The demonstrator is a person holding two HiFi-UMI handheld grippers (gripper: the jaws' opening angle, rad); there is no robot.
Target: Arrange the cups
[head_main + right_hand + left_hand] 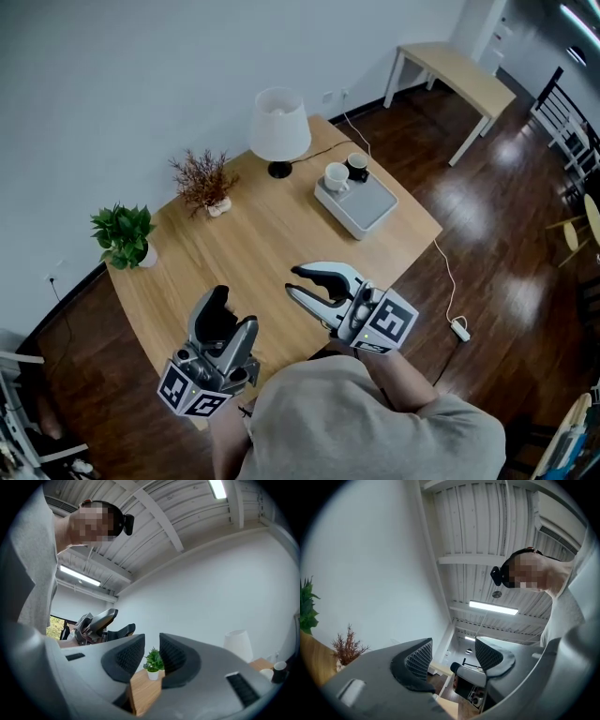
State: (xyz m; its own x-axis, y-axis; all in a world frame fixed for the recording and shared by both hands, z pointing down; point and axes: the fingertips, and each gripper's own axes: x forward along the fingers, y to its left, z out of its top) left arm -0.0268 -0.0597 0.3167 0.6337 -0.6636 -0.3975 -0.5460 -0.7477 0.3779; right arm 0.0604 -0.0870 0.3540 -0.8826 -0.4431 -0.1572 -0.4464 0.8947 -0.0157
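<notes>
Head view, live: white cup (335, 176) and black cup (357, 166) close together, maybe touching, at the tray's (370, 208) far end. Well short of them, left gripper (230, 314) spread wide, right gripper (292, 281) barely parted, both empty, so free for a pick-up or done with one.

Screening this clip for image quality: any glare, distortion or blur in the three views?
Head view: sharp, evenly lit, with glare on the dark floor. Left gripper view: strong fisheye, black corners, ceiling light blown out. Right gripper view: same fisheye; distant potted plant stays sharp.
</notes>
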